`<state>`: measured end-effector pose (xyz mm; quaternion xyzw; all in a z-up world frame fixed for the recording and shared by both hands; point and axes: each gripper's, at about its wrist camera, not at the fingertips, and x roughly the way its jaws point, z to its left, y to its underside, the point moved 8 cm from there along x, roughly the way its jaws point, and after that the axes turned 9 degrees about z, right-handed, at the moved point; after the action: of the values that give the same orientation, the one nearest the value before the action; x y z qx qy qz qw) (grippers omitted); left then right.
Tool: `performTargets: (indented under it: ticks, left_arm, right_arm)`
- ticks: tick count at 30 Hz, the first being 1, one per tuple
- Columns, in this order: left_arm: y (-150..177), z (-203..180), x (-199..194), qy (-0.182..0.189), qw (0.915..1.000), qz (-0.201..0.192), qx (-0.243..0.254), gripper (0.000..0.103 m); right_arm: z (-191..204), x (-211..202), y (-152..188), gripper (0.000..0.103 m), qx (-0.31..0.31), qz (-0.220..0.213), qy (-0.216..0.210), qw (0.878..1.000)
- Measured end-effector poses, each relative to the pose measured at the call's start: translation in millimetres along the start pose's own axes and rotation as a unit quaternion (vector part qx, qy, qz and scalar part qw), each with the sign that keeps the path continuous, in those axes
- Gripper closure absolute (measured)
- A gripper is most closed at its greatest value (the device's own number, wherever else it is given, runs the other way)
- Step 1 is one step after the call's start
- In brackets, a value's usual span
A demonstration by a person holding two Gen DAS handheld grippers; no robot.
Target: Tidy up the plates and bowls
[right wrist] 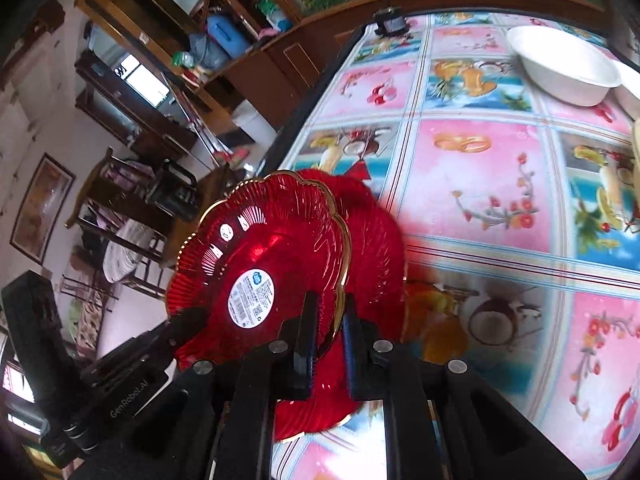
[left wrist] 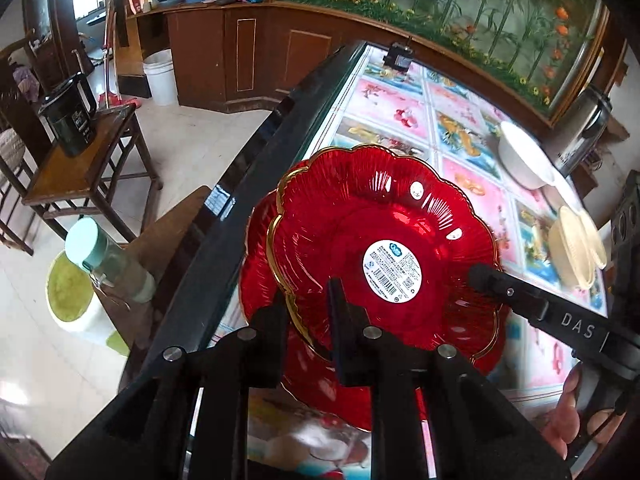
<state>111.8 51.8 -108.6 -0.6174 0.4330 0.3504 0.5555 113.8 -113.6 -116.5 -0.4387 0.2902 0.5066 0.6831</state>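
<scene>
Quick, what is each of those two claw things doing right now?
Left gripper: closed on the rim of the upper red plate, which sits over a second red plate.
Right gripper: closed on the same upper red plate's rim.

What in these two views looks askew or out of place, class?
The top red plate is tilted, not nested flat on the second red plate beneath. Both the left gripper and right gripper pinch its rim. Its round label remains stuck on.

Place: you are in a lived-in home dining room.
Evidence: fruit-print counter (right wrist: 480,184), wooden cabinet (left wrist: 256,52), wooden chairs (left wrist: 84,168), white bowl (right wrist: 564,64).
</scene>
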Motion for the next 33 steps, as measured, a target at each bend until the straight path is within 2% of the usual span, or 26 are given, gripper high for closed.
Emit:
performTargets:
  ticks: [5,11,13,17,20,22,23,24,27,28,29,30,31,33]
  left_arm:
    - [1.1,1.2,7.1,-0.021,0.9995,0.013,0.018,0.086]
    - [1.3,6.0,8.6,-0.031,0.9992,0.02,0.017,0.084]
    - [0.8,8.1,6.9,-0.049,0.9985,0.017,0.018,0.084]
    - [0.9,12.9,1.8,-0.052,0.9984,0.015,0.012,0.084]
    - [0.0,14.0,-8.2,-0.065,0.9978,0.001,0.014,0.082]
    - [-1.3,17.6,-15.3,-0.083,0.9965,-0.009,0.01,0.07]
    - [-1.9,19.4,-22.2,-0.087,0.996,-0.019,0.006,0.059]
    - [-2.0,20.4,-30.5,-0.084,0.9959,-0.034,0.0,0.052]
    - [1.6,18.5,-55.7,-0.043,0.996,-0.076,-0.02,0.046]
    - [2.7,16.7,-60.7,-0.032,0.9957,-0.084,-0.023,0.044]
    - [5.3,12.3,-69.0,-0.017,0.9946,-0.099,-0.025,0.038]
    - [8.7,5.3,-75.8,-0.005,0.9933,-0.113,-0.024,0.029]
    - [11.5,-2.9,-79.4,0.005,0.9925,-0.121,-0.018,0.027]
    - [21.0,-33.1,-82.5,0.039,0.9912,-0.126,0.013,0.027]
  right_arm:
    - [-0.4,17.9,-0.7,0.091,-0.005,0.023,0.028,0.999]
    - [4.6,22.0,-1.5,0.09,-0.021,0.025,0.054,0.998]
    - [6.4,23.9,-1.3,0.087,-0.029,0.03,0.068,0.997]
    - [10.2,23.7,-0.9,0.084,-0.054,0.03,0.114,0.992]
    - [12.1,19.1,-1.5,0.075,-0.069,0.029,0.136,0.988]
    - [16.5,8.9,-3.1,0.068,-0.081,0.012,0.145,0.986]
    - [19.9,1.0,-4.1,0.064,-0.094,0.002,0.154,0.984]
    - [21.5,-3.3,-3.6,0.059,-0.101,-0.004,0.156,0.982]
    - [28.2,-27.8,-0.2,0.058,-0.128,-0.039,0.141,0.981]
    - [24.5,-42.6,1.2,0.057,-0.125,-0.065,0.124,0.982]
    - [20.2,-54.6,2.3,0.052,-0.118,-0.087,0.106,0.983]
    - [16.2,-62.1,2.9,0.045,-0.111,-0.101,0.093,0.984]
    - [7.7,-71.7,5.1,0.041,-0.102,-0.117,0.075,0.985]
    - [-14.7,-86.5,11.2,0.041,-0.077,-0.141,0.046,0.986]
